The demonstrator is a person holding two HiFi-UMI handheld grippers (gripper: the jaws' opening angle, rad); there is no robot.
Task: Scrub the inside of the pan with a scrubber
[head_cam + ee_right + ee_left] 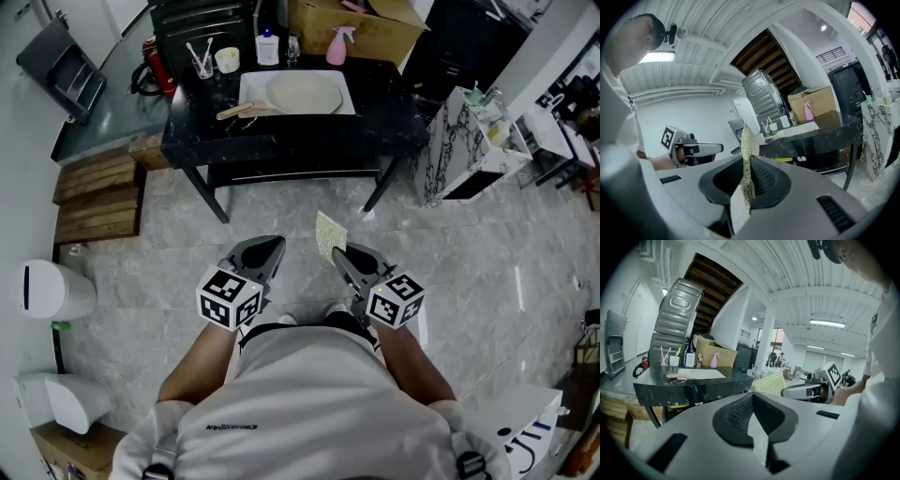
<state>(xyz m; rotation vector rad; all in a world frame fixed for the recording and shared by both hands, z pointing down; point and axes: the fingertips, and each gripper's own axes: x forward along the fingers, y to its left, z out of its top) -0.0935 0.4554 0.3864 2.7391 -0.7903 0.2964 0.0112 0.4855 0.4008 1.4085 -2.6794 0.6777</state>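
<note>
Entry, largest item first.

A black marble-topped table (384, 127) is seen well ahead of the person. A white rectangular tray (248, 84) is set on its top. Inside the tray a pale cream round pan (305, 94) is laid flat, with its wooden handle (239, 111) pointed left over the tray's front corner. The pan is well apart from both tools, so scrubbing is judged not yet begun.

2 grippers are held low, near the body. The left gripper (270, 247) is closed pad against pad, and nothing is seen between its jaws in the left gripper view. The right gripper (746, 164) is clamped on a thin yellow-green mesh scrubber (746, 140). The sheet is seen edge-on there, pinched by its lower part, with the rest standing free above the jaws.

Handling, judged:
- The pan is taken to be rigid and fairly heavy. Its smooth inside is expected to let it slide or turn in the tray under strokes. The wooden handle is judged the best hold for the left gripper, being narrow and less slippery than the rim.
- The scrubber is taken to be light, soft and floppy. Folding under pressure is expected, so a firm pinch is needed, with the free part pressed flat on the pan floor.
</note>
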